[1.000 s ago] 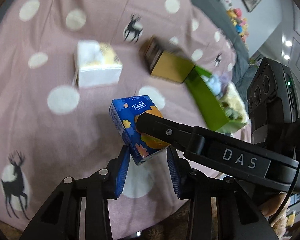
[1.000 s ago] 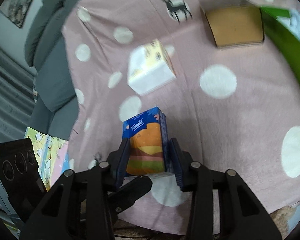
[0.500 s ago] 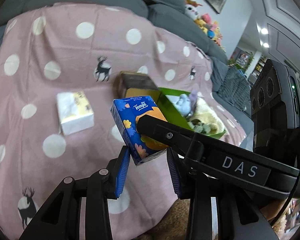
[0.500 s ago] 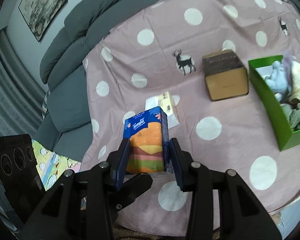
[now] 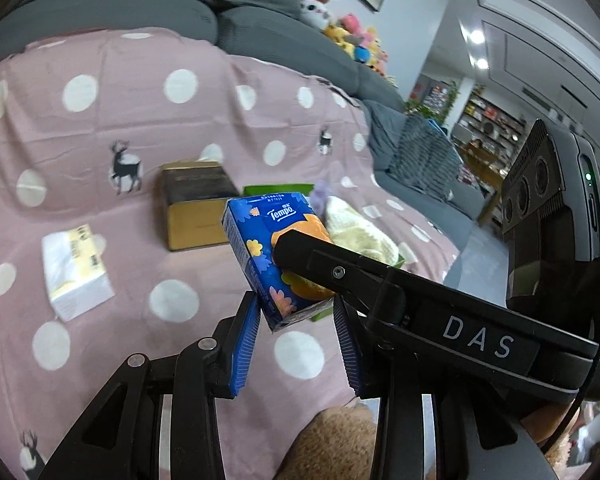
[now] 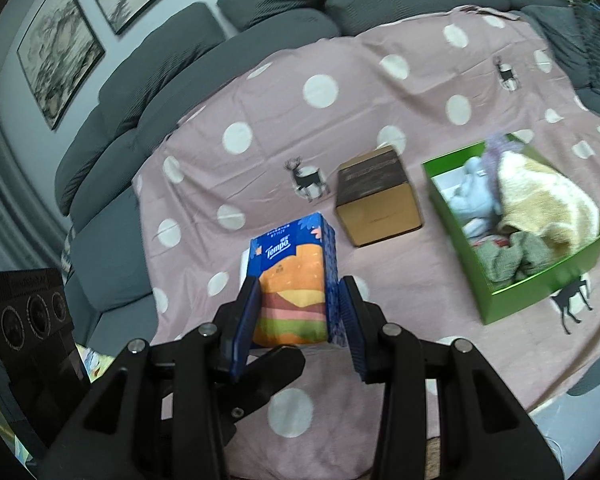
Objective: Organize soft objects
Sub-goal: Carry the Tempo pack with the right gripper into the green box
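Both grippers, left [image 5: 296,344] and right [image 6: 300,324], had jaws clamped on one blue tissue pack [image 6: 294,280] (seemingly bound for the green box [image 6: 540,292]).

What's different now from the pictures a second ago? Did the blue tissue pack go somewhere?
Both grippers lifted the blue Tempo tissue pack up off the pink dotted blanket; more of the sofa and room shows now. The right gripper stays clamped on it, and the left gripper still has its lower corner between its pads. The white tissue pack, brown box and green box stayed put.
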Motion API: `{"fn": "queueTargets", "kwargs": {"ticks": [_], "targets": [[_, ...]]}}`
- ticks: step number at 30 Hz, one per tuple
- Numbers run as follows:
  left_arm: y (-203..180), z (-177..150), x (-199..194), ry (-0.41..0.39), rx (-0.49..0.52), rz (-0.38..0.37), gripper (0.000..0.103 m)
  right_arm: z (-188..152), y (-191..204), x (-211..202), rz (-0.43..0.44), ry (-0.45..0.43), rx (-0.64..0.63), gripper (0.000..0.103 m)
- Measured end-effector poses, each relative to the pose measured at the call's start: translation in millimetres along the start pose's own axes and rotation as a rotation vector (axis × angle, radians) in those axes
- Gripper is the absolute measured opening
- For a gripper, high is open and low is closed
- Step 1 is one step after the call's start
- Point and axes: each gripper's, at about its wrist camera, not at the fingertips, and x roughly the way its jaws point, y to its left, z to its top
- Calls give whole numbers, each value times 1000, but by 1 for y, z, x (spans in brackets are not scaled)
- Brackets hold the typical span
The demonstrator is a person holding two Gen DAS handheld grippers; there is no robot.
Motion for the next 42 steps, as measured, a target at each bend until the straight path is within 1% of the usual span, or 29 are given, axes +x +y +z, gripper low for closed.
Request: {"fn": "queueTargets", "kwargs": {"ticks": [11, 17, 22, 30, 33, 42], "targets": [[-26, 16, 38, 37, 59, -108, 39, 13, -39, -23, -91, -72, 52, 40], [-39, 24, 69, 81, 80, -152, 39, 19, -63, -25, -144, -85, 90, 41], [-46, 28, 87, 104, 91, -181, 39, 24, -84, -26, -167, -92, 131, 41], [-48, 34, 115, 139, 91, -202, 39, 33, -107, -16, -200, -83, 160, 41], [-47, 33, 123, 146, 79, -212, 39, 35, -115, -12, -213, -73, 165, 41], [-50, 40, 157, 203, 67, -226, 39, 47, -143, 3, -248, -32, 188, 42]]}}
